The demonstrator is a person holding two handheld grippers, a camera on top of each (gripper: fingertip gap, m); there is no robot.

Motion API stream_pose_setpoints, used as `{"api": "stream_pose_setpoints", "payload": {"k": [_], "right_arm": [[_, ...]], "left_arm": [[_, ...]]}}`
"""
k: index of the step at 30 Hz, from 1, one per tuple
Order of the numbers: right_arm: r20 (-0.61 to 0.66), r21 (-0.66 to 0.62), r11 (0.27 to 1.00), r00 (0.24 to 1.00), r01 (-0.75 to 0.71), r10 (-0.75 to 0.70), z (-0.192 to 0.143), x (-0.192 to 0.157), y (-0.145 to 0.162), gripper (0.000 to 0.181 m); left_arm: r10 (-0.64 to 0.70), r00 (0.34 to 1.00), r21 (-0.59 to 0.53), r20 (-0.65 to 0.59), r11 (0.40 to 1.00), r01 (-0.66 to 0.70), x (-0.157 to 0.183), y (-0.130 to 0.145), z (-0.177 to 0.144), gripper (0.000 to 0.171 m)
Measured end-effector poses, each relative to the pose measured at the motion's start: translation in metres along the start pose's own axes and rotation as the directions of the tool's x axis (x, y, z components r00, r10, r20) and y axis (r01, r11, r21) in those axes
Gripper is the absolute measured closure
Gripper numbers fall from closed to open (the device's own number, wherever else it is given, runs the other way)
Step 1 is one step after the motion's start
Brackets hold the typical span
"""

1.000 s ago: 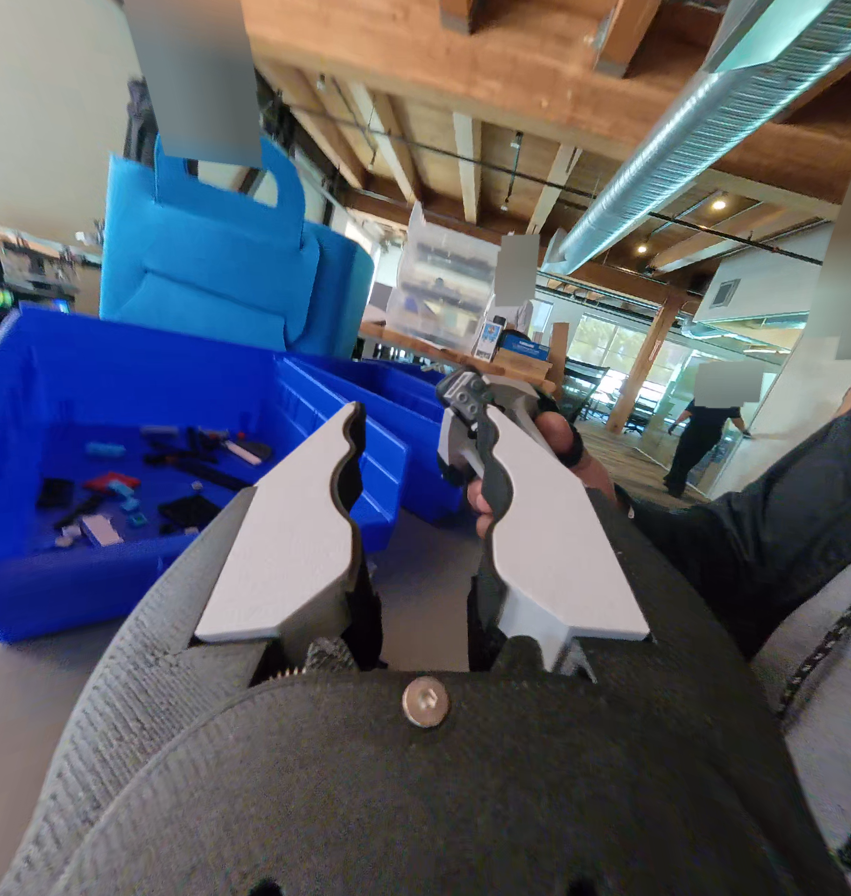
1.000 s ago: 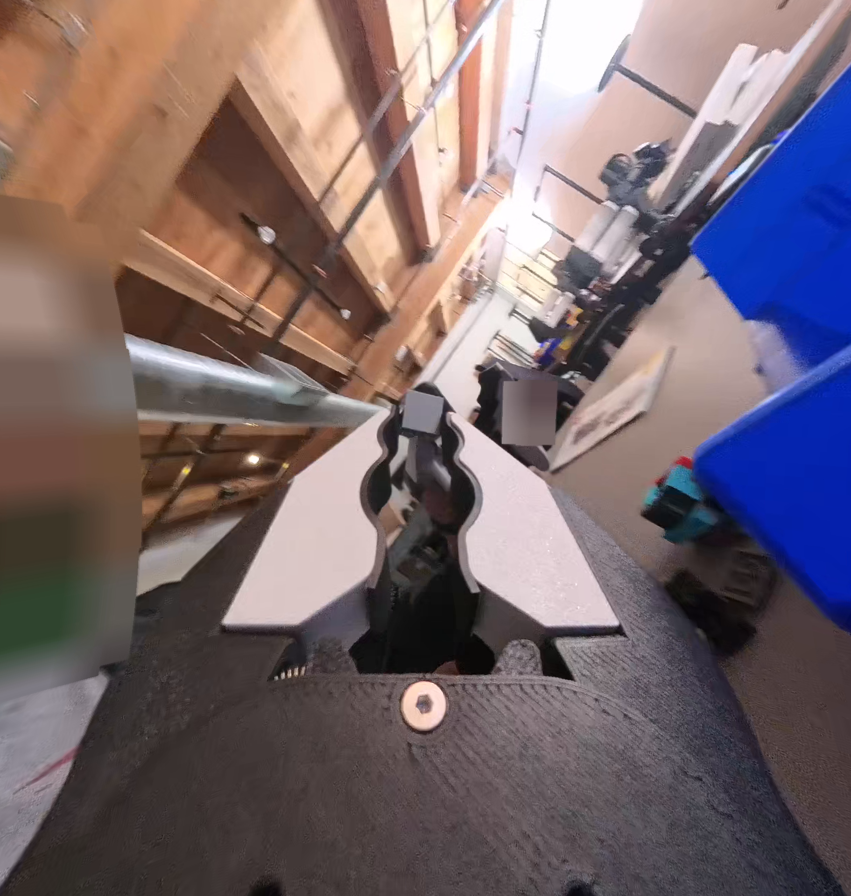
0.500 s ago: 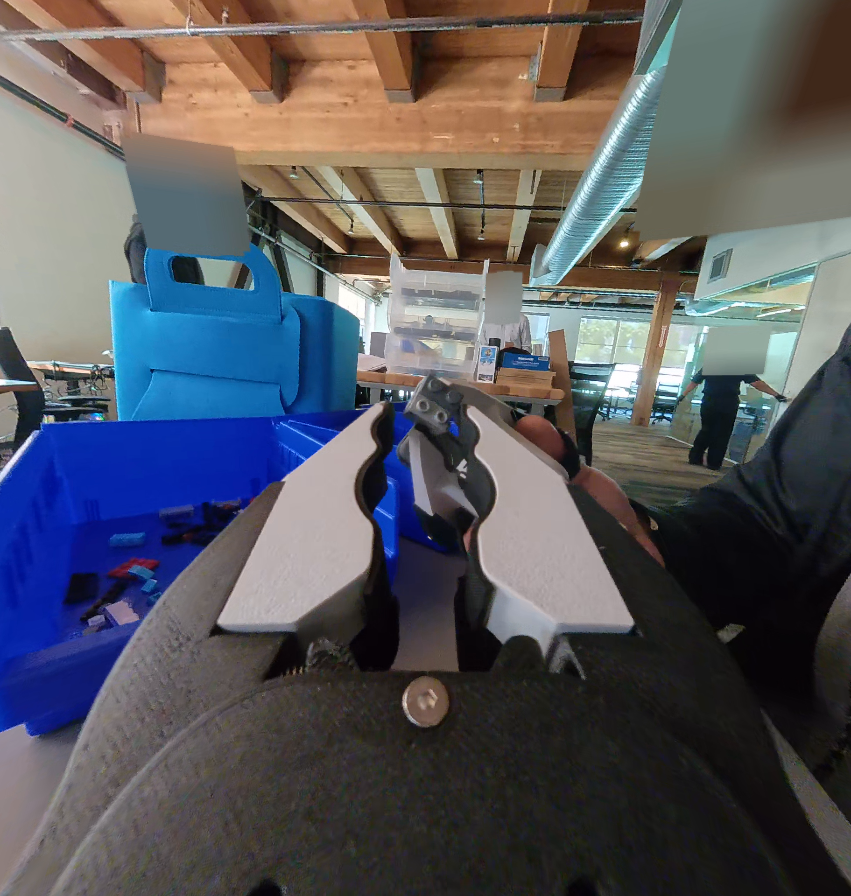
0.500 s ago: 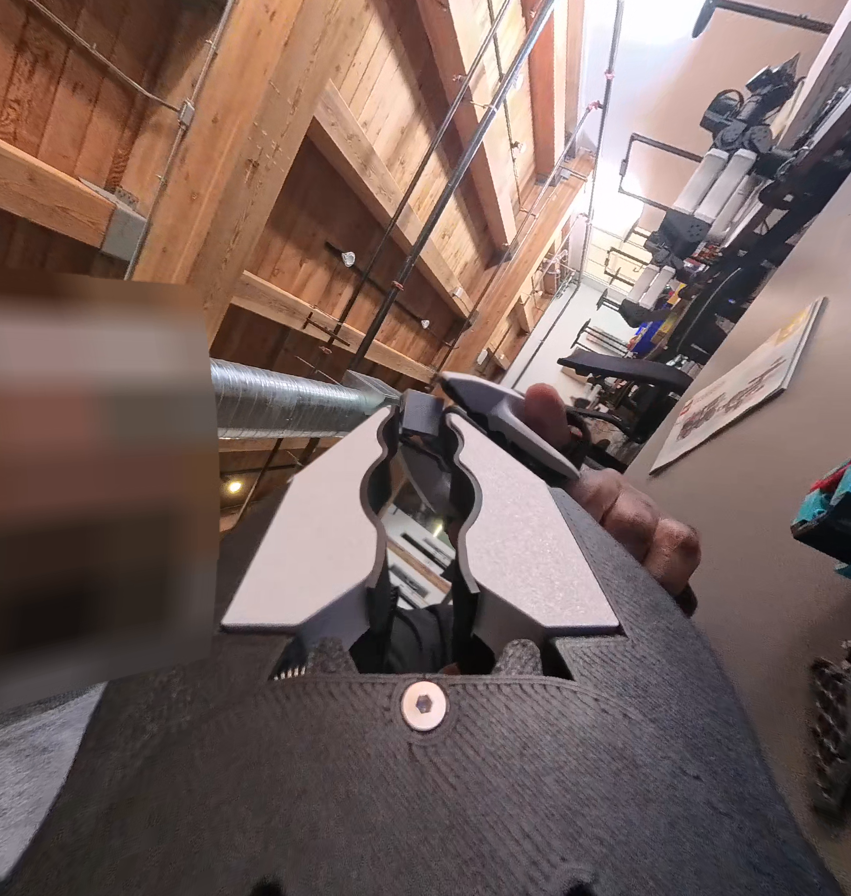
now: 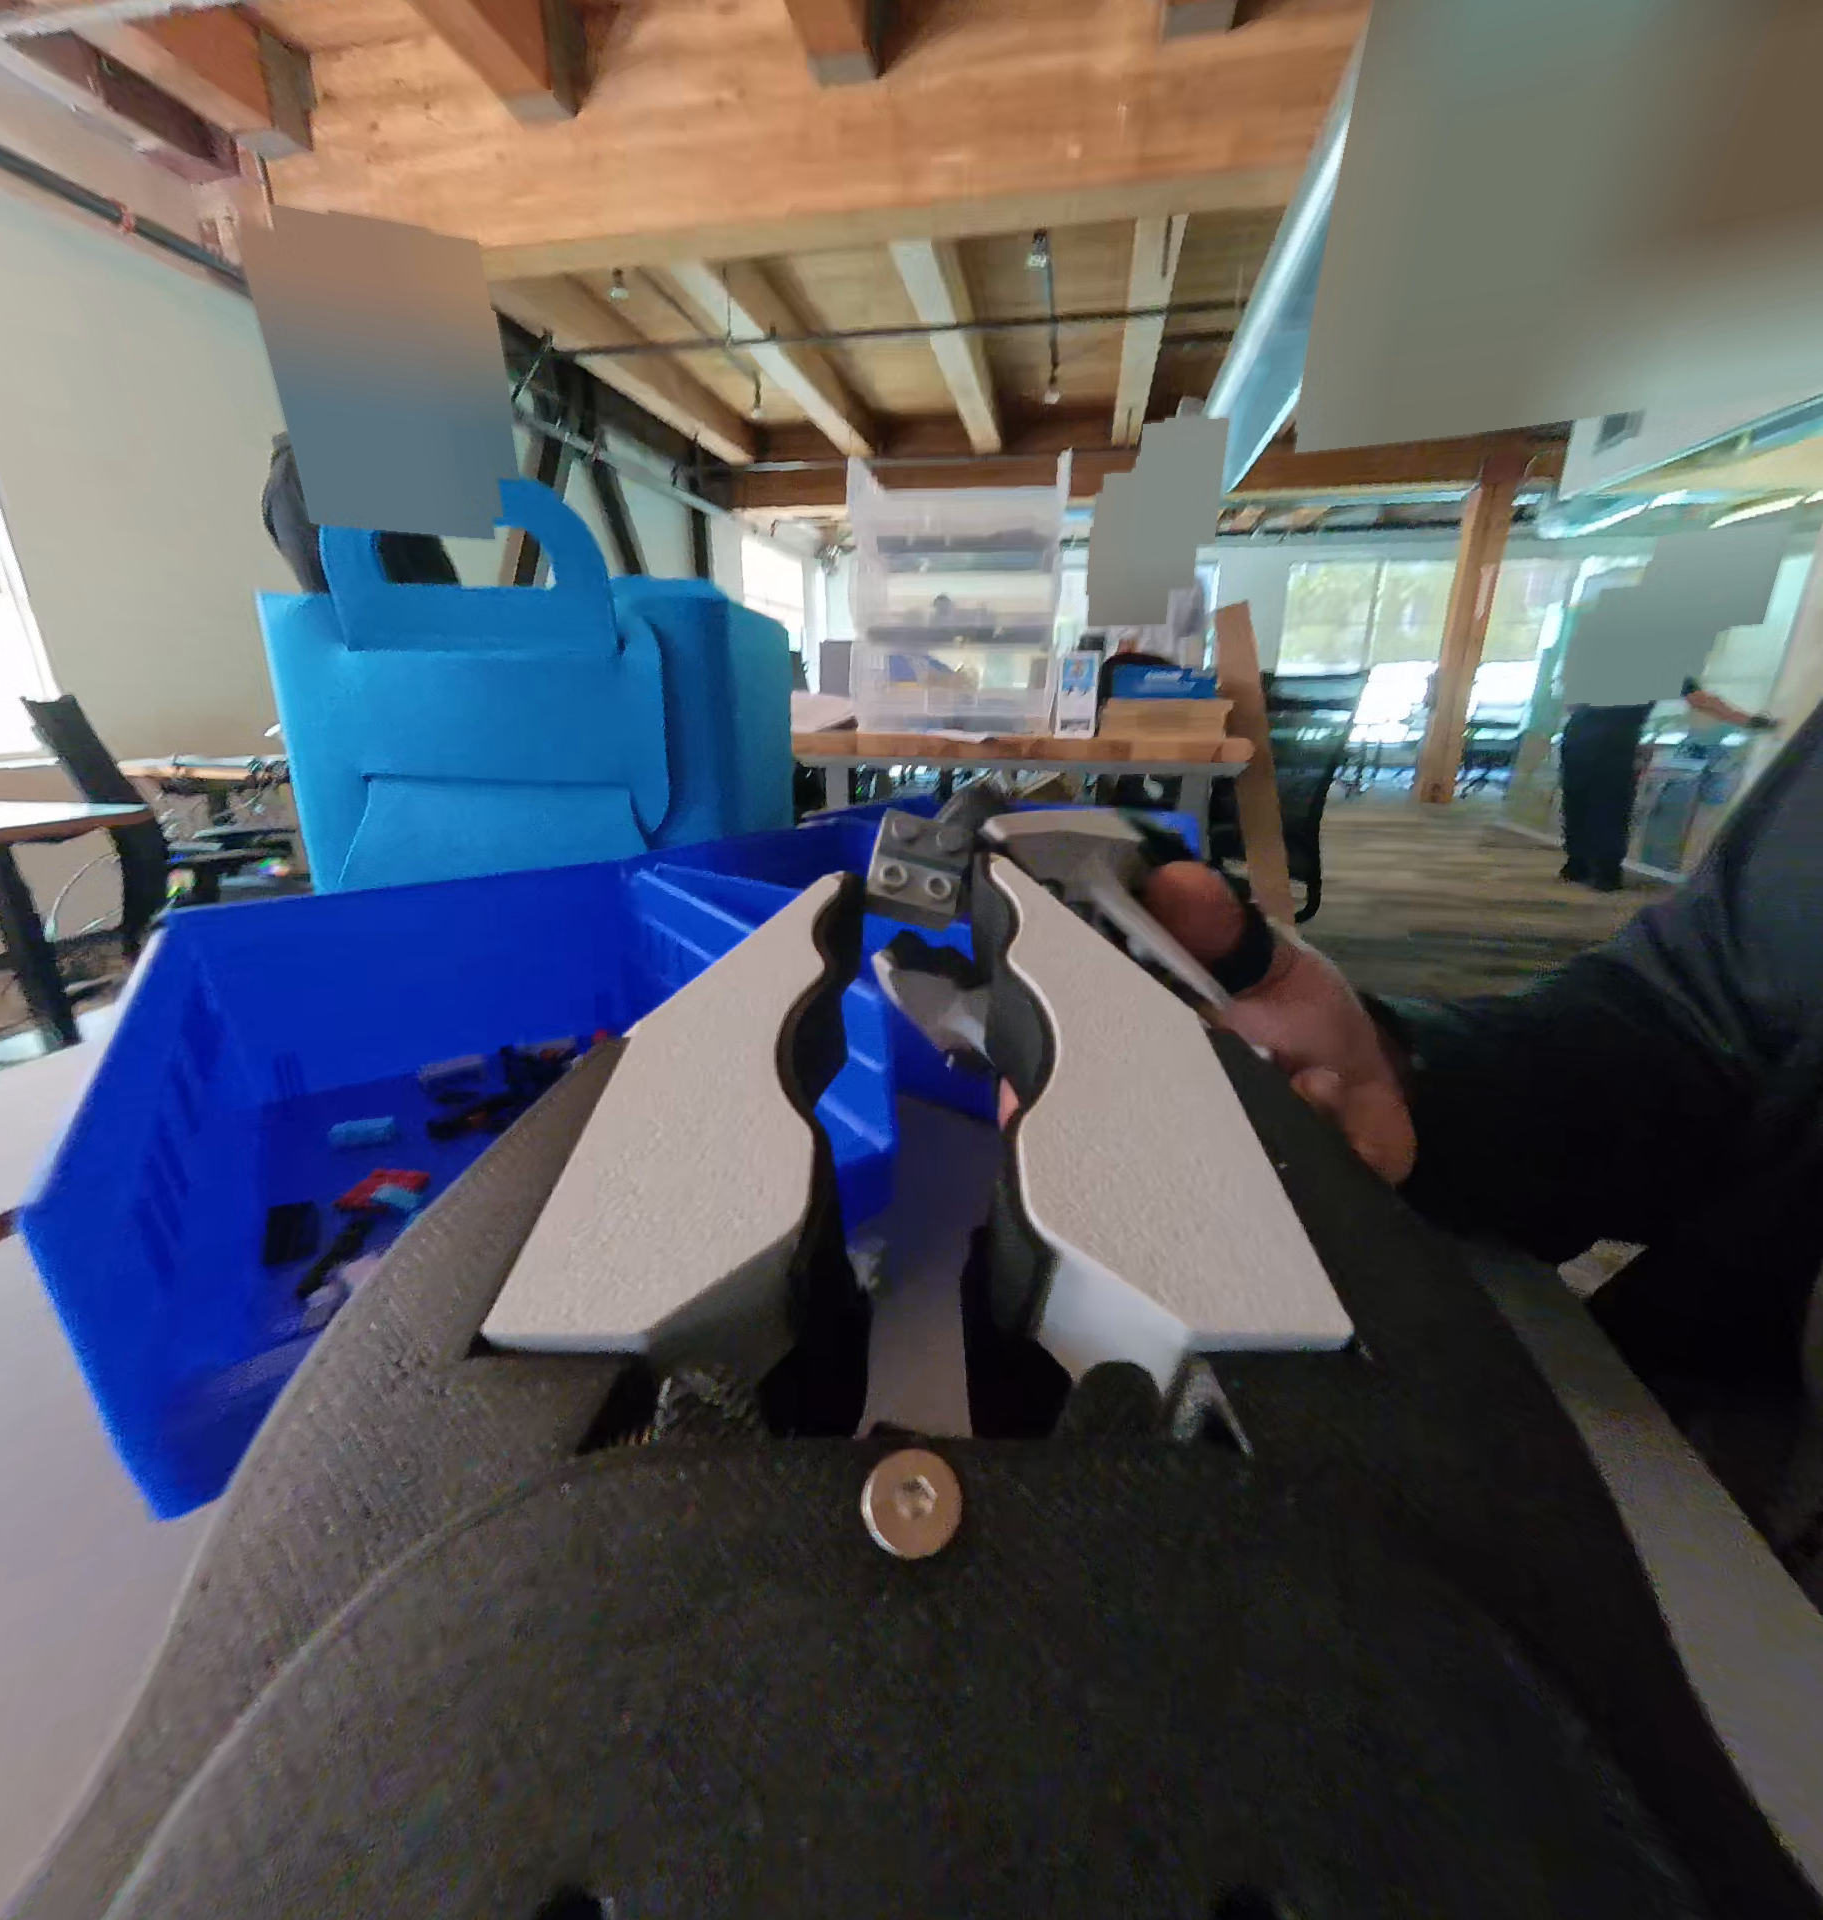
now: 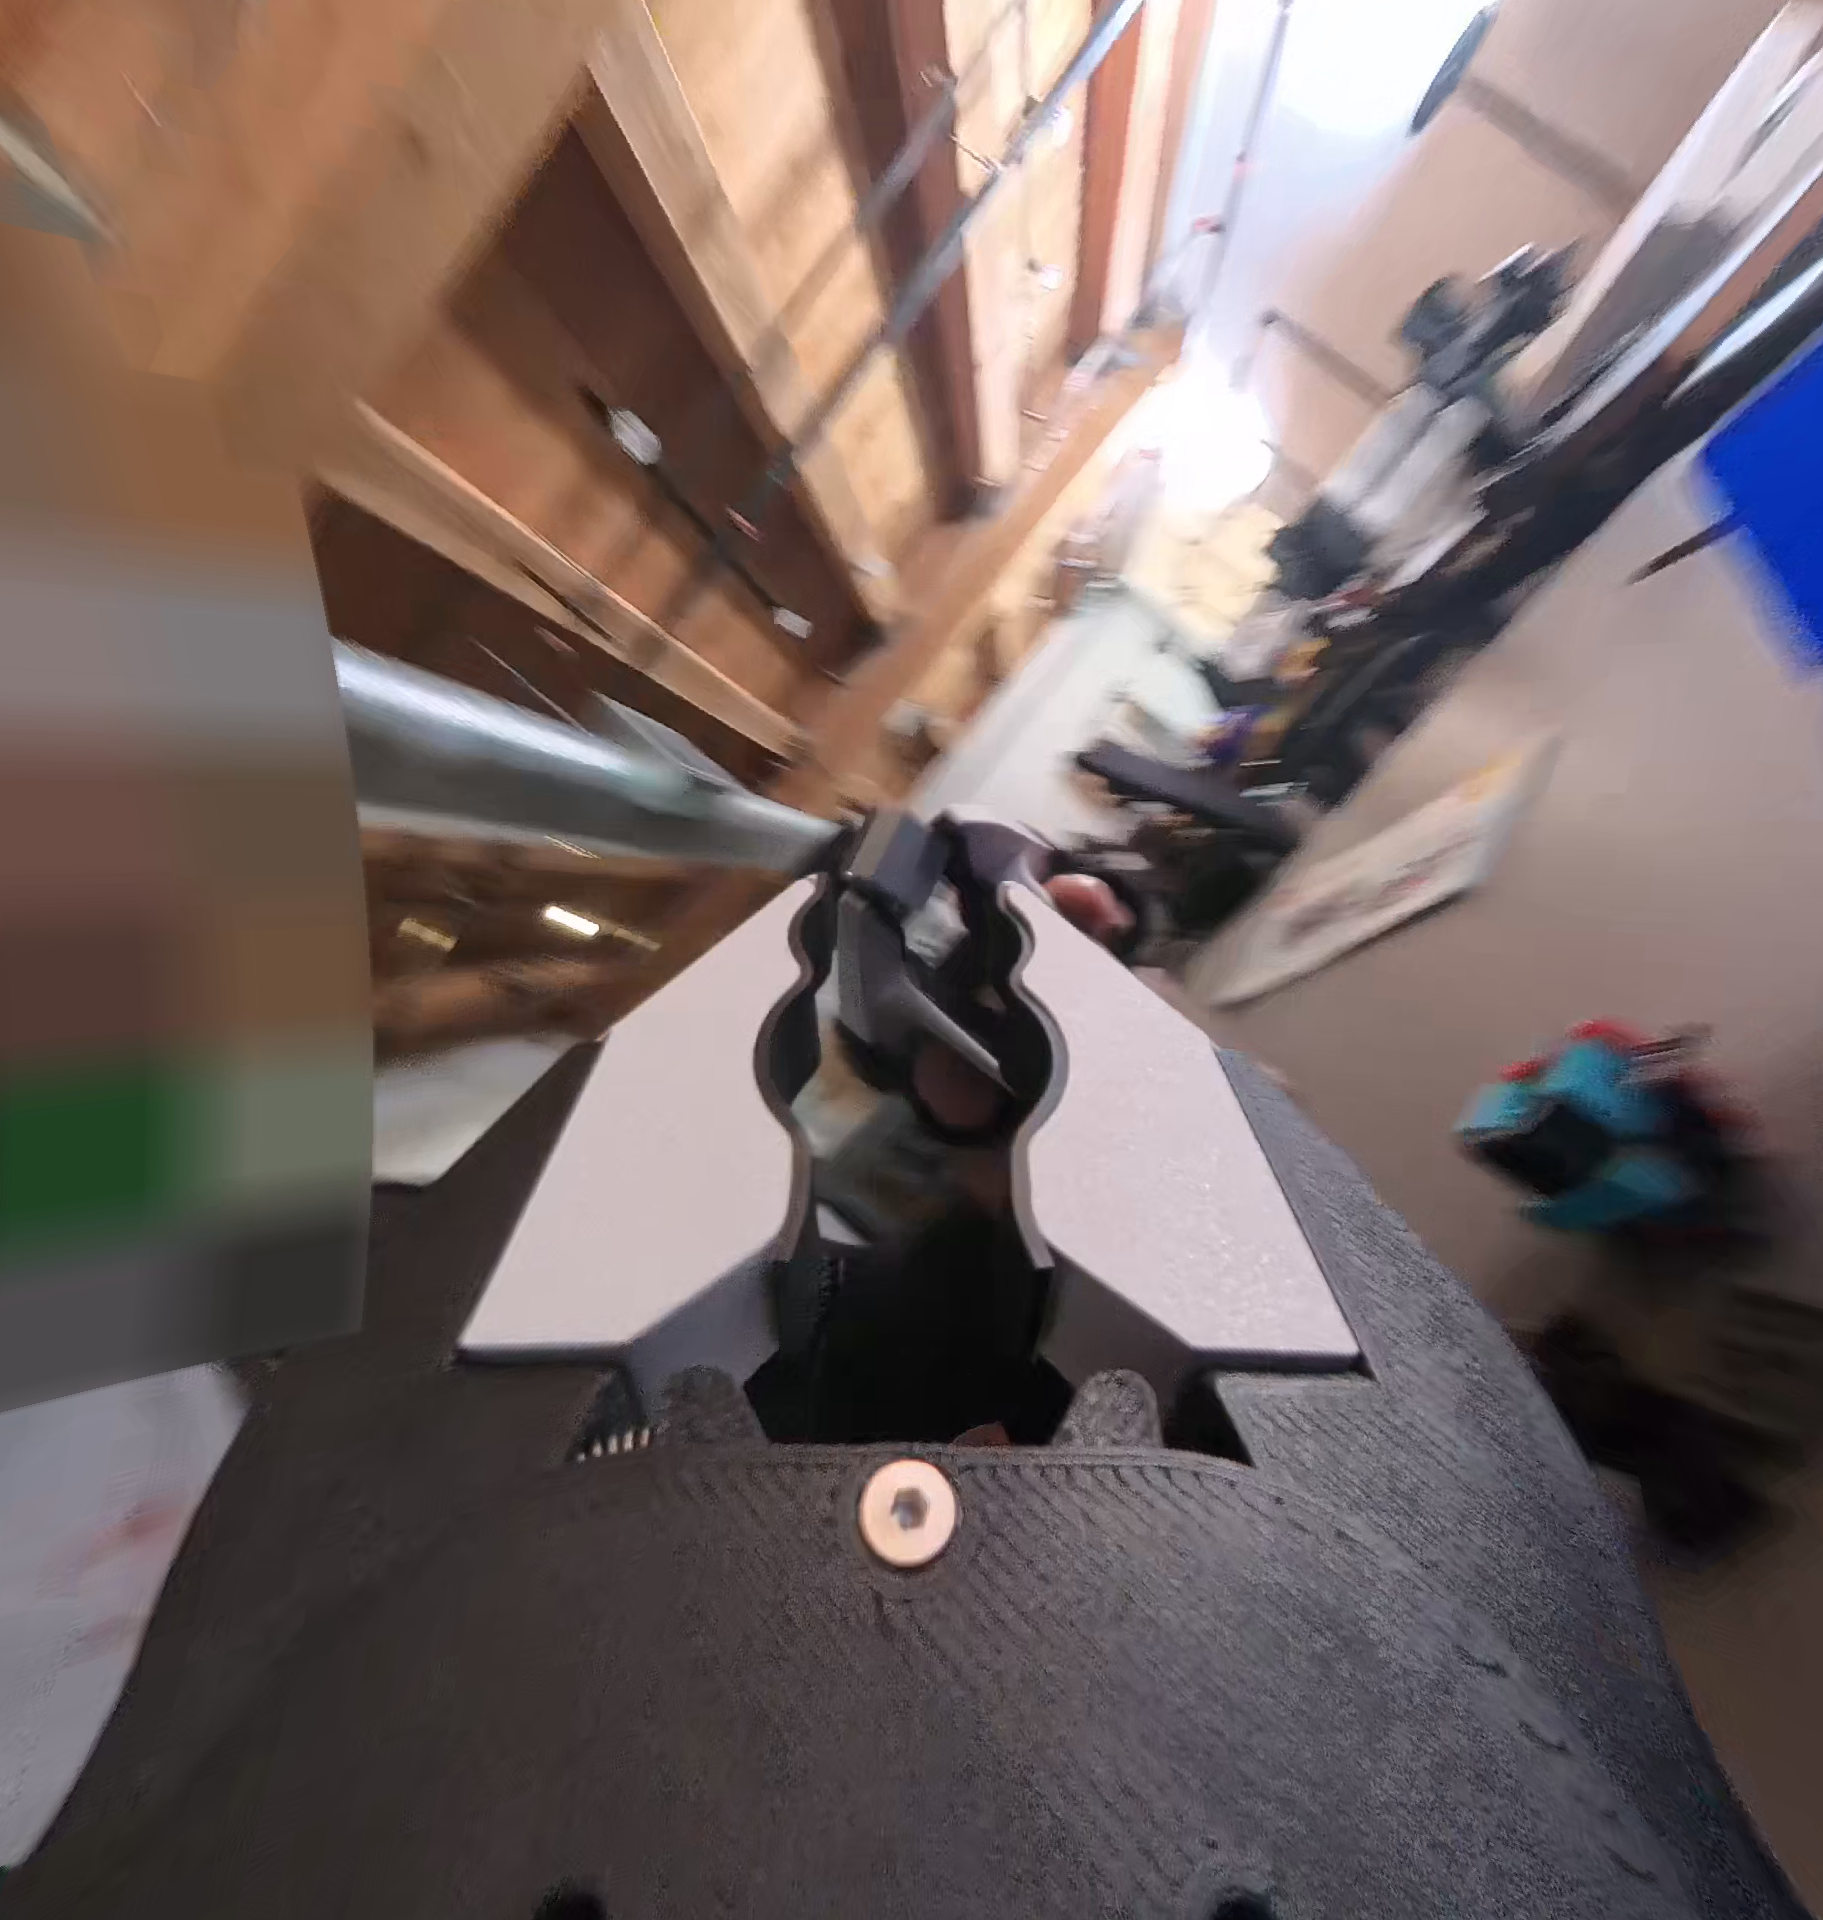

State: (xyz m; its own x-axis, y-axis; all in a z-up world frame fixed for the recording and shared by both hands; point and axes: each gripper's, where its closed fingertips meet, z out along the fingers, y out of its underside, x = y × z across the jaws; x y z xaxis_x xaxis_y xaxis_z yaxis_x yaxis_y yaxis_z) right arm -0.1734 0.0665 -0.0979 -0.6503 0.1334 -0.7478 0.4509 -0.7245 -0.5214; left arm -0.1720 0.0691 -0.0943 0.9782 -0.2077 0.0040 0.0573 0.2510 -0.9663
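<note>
A small grey studded brick [image 5: 917, 868] is held up in the air above the bench [image 5: 45, 1475], where two hand-held tools meet tip to tip. The left tongs [image 5: 915, 883] have their pale fingers [image 5: 699, 1122] drawn close with a narrow gap between them. Their tips sit on either side of the brick, and I cannot tell whether they press on it. The right tongs [image 6: 907, 899] come in from the opposite side. In their own blurred view the same brick [image 6: 891, 847] sits right at their tips, and they appear to pinch it. A person's hand [image 5: 1302, 1039] in a dark sleeve [image 5: 1634, 1039] grips the right tool, just to the right of the left tongs. Behind the brick and to the left, a deep blue bin [image 5: 367, 956] stands on the bench, with a scatter of small dark, red and pale blue pieces [image 5: 377, 1184] on its floor. More blue bins [image 5: 741, 883] stand behind it. Further back is a light blue felt bag [image 5: 471, 727] with a handle, and a wooden table [image 5: 1021, 743] carrying a stack of clear plastic drawers [image 5: 954, 603]. Wooden beams [image 5: 782, 135] run across the ceiling. In the right wrist view, a teal, red and black block model [image 6: 1593, 1132] sits blurred on the bench at the right, well apart from the tongs, and a metal duct [image 6: 533, 769] crosses behind them.
</note>
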Motion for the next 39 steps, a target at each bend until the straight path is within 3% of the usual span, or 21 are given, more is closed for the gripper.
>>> {"api": "stream_pose_setpoints", "payload": {"k": [3, 7, 11, 13, 18, 25, 29, 35, 39], "right_arm": [[-0.142, -0.092, 0.953, 0.943, 0.289, -0.3, -0.006, 0.003, -0.004, 0.148], [-0.301, -0.25, 0.783, 0.723, 0.569, -0.621, -0.013, 0.018, -0.017, 0.148], [-0.279, -0.388, 0.601, 0.532, 0.699, -0.799, -0.014, 0.028, -0.012, 0.153], [-0.254, -0.418, 0.568, 0.509, 0.709, -0.822, -0.014, 0.031, -0.006, 0.153], [-0.23, -0.475, 0.574, 0.536, 0.667, -0.812, -0.018, 0.041, 0.005, 0.156], [-0.257, -0.473, 0.635, 0.594, 0.611, -0.762, -0.019, 0.048, 0.008, 0.161], [-0.269, -0.47, 0.649, 0.604, 0.598, -0.751, -0.02, 0.051, 0.008, 0.168], [-0.257, -0.388, 0.762, 0.733, 0.519, -0.63, -0.019, 0.044, 0.005, 0.168], [-0.16, -0.224, 0.926, 0.926, 0.304, -0.343, -0.015, 0.024, 0.001, 0.168]], "left_arm": [[0.059, 0.997, -0.129, 0.045, 0.99, -0.053, -0.008, 0.012, 0.0, 0.15], [0.258, 0.961, -0.306, 0.104, 0.927, -0.216, -0.018, 0.03, 0.0, 0.151], [0.392, 0.917, -0.439, 0.071, 0.838, -0.324, -0.018, 0.051, 0.001, 0.151], [0.413, 0.909, -0.463, 0.058, 0.818, -0.342, -0.017, 0.057, 0.001, 0.151], [0.466, 0.883, -0.48, 0.058, 0.788, -0.385, -0.019, 0.06, 0.001, 0.151], [0.624, 0.78, -0.528, 0.04, 0.676, -0.514, -0.021, 0.062, 0.001, 0.151], [0.654, 0.756, -0.533, 0.024, 0.648, -0.544, -0.019, 0.065, 0.002, 0.151], [0.549, 0.835, -0.442, 0.033, 0.757, -0.48, -0.013, 0.058, 0.004, 0.15], [0.237, 0.971, -0.234, -0.043, 0.942, -0.241, 0.006, 0.037, 0.005, 0.142]]}}
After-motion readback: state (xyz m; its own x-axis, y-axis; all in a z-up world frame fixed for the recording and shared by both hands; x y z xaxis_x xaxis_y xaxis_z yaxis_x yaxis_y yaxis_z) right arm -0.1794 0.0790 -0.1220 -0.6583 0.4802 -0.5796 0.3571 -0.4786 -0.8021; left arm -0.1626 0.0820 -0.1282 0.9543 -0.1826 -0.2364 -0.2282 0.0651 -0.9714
